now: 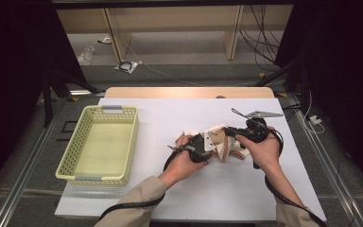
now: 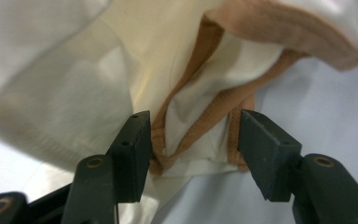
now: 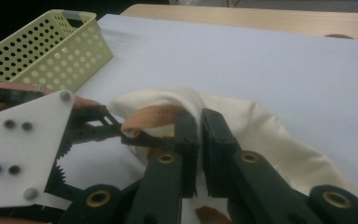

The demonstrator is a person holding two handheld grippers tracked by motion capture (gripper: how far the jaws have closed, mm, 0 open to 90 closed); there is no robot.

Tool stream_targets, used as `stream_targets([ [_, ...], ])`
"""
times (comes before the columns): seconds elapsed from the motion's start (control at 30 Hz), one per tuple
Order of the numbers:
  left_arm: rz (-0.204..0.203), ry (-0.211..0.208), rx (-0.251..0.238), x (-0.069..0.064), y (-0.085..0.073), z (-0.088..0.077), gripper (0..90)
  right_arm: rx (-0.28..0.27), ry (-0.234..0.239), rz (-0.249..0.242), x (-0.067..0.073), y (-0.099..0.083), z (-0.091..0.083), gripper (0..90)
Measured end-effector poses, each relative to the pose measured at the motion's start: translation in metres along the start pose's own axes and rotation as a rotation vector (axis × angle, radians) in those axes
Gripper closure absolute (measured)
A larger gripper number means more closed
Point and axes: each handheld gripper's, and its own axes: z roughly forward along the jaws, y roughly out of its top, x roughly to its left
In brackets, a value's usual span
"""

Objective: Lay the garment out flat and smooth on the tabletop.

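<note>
A cream garment (image 1: 221,142) with tan trim lies bunched on the white table sheet (image 1: 170,113), right of centre. My left gripper (image 1: 207,145) comes at it from the left. In the left gripper view its jaws (image 2: 193,144) stand open on either side of a fold of the trim (image 2: 200,126), with the cloth loosely between them. My right gripper (image 1: 230,131) holds the garment from the right and keeps part of it raised. In the right gripper view its jaws (image 3: 200,126) are shut on the cream cloth (image 3: 261,135), with the left gripper (image 3: 130,134) beside them at a tan strip (image 3: 154,112).
A pale yellow perforated basket (image 1: 108,109) with nothing in it stands at the left of the table, also in the right gripper view (image 3: 51,51). The wooden table edge (image 1: 189,92) runs along the back. Bare white sheet lies in front of both hands.
</note>
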Motion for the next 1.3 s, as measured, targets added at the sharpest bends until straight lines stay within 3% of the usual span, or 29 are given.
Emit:
stream_targets([
  [0.07,-0.003,-0.041,0.019,-0.002,0.003,0.001,56.6,-0.004,-0.005,-0.013,-0.002,-0.001,0.001,85.6],
  [0.17,-0.028,-0.084,0.059,-0.004,0.008,0.001,75.7,-0.001,-0.003,0.007,-0.002,-0.001,0.0,85.6],
  [0.23,-0.043,-0.086,0.067,-0.005,0.009,0.0,85.8,-0.006,-0.009,-0.006,-0.003,-0.001,0.001,85.6],
  [0.33,-0.076,-0.137,0.082,-0.009,0.01,-0.004,89.7,-0.007,-0.01,-0.004,-0.003,-0.001,0.0,85.6],
  [0.43,-0.074,-0.167,0.075,-0.016,0.009,-0.009,89.8,-0.008,-0.01,-0.002,-0.004,-0.001,0.0,85.6],
  [0.5,-0.07,-0.16,0.062,-0.017,0.008,-0.013,89.8,-0.01,-0.01,-0.002,-0.005,-0.001,0.0,85.6],
  [0.57,-0.063,-0.116,0.029,-0.014,0.007,-0.015,89.7,-0.011,-0.011,-0.001,-0.005,-0.002,0.0,85.6],
  [0.6,-0.062,-0.083,0.003,-0.012,0.007,-0.015,89.4,-0.012,-0.012,-0.001,-0.005,-0.002,0.0,85.6],
  [0.67,-0.031,-0.028,-0.027,-0.007,0.007,-0.014,71.6,-0.009,-0.012,-0.001,-0.005,-0.001,0.0,85.6],
  [0.77,-0.003,-0.034,-0.035,-0.003,0.007,-0.007,49.4,-0.008,-0.014,-0.001,-0.004,-0.001,0.0,85.6],
  [0.87,0.017,-0.053,-0.019,-0.004,0.007,0.001,42.4,-0.003,-0.011,0.0,-0.004,-0.002,0.001,85.6],
  [1.07,-0.049,-0.077,0.006,0.001,0.008,0.015,37.9,0.0,-0.008,-0.001,-0.005,-0.003,0.002,85.6],
  [1.13,-0.072,-0.123,0.024,0.004,0.01,0.014,46.1,0.001,-0.009,-0.001,-0.005,-0.003,0.003,85.6],
  [1.23,-0.083,-0.158,0.054,0.002,0.012,0.012,72.9,0.001,-0.011,0.001,-0.006,-0.003,0.003,85.5],
  [1.3,-0.096,-0.146,0.071,-0.002,0.013,0.01,82.5,0.0,-0.01,0.003,-0.006,-0.003,0.002,85.6],
])
